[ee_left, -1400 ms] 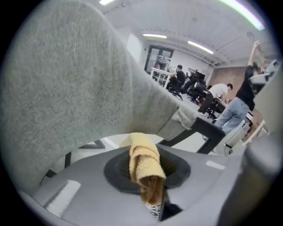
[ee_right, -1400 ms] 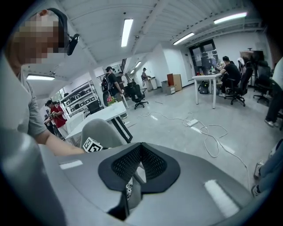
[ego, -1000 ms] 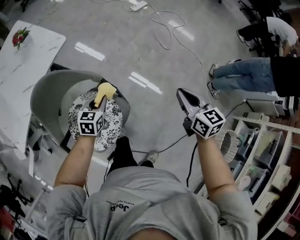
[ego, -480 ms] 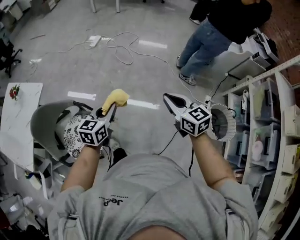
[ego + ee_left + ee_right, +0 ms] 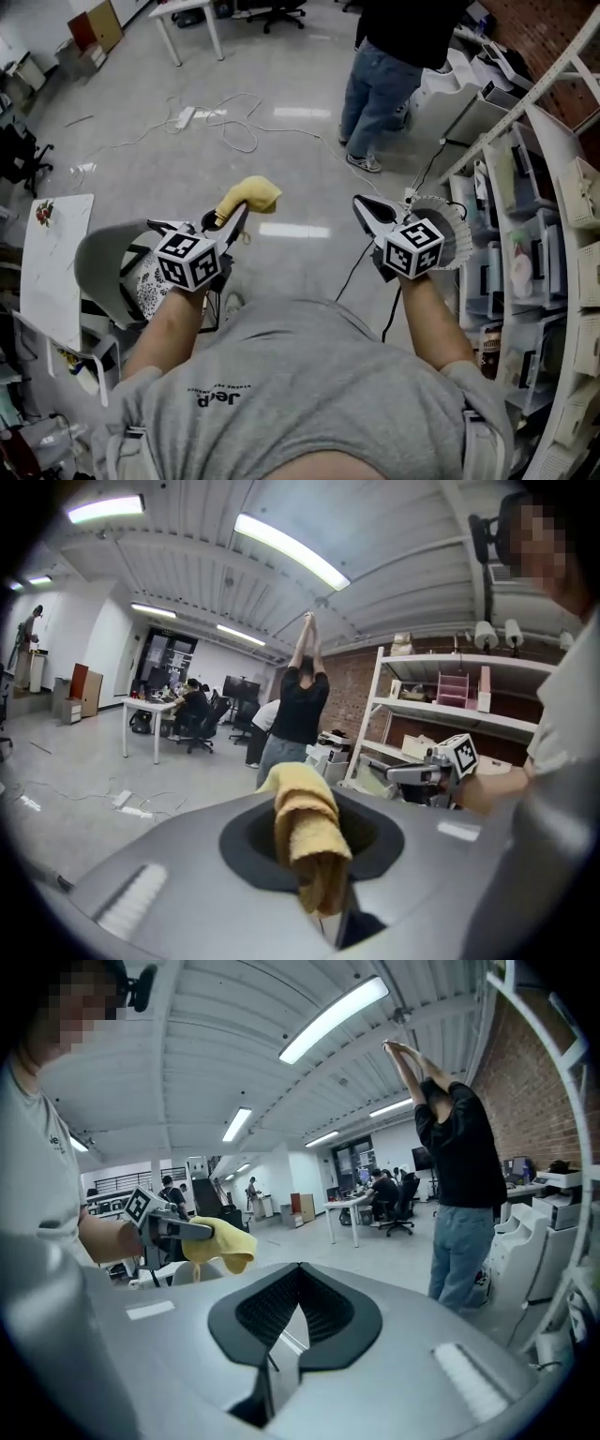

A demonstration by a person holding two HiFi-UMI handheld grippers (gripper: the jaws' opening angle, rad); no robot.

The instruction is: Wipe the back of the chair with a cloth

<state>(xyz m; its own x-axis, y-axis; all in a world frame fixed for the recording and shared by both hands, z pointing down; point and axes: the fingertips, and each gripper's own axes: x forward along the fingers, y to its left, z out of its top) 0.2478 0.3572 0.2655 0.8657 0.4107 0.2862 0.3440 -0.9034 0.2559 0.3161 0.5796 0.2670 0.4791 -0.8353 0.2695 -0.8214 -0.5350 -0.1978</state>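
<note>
My left gripper (image 5: 236,216) is shut on a yellow cloth (image 5: 248,197), held up in the air; the same cloth (image 5: 305,832) hangs folded from its jaws in the left gripper view. The grey chair (image 5: 98,272) with a black-and-white patterned seat cushion (image 5: 142,277) stands below and to the left of that gripper, apart from the cloth. My right gripper (image 5: 367,210) is shut with nothing in it, raised to the right; in the right gripper view (image 5: 298,1283) its jaws are together. The left gripper with the cloth (image 5: 217,1241) shows there at the left.
A white marble-look table (image 5: 56,267) stands left of the chair. Shelving with boxes (image 5: 553,234) runs along the right. A person in jeans (image 5: 384,80) stands ahead with arms raised. Cables (image 5: 225,127) lie on the floor; a small white fan (image 5: 450,234) sits by the right gripper.
The head view has swung up from the chair toward the room. The left gripper with the cloth lifted off the seat area and now hangs clear of the chair.
</note>
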